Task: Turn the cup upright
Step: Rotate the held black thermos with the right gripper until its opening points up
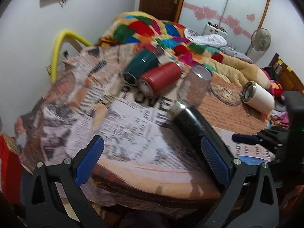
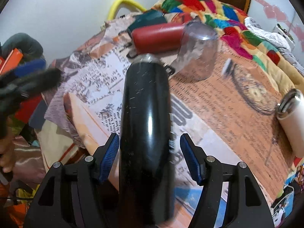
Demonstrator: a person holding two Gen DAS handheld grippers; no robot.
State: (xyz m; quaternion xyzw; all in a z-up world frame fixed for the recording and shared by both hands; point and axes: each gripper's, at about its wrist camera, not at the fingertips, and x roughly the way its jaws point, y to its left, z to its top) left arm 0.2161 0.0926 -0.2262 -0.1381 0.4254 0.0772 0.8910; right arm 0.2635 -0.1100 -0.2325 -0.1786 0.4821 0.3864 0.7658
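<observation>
My right gripper point(image 2: 149, 155) straddles the black cup point(image 2: 145, 114), jaws wide; left gripper point(image 1: 152, 155) jaws wide too. Five cups total, print's unreadable.

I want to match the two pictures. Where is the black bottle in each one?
Left wrist view: the black bottle lies right of center, running down toward the right finger.
Right wrist view: the black bottle fills the center, between the open right gripper fingers.
Shared landmark: the red cup lying just beyond it.

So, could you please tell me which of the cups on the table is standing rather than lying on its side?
The clear glass cup, standing mouth-down; the teal, red, black and white ones all lie on their sides.
</observation>
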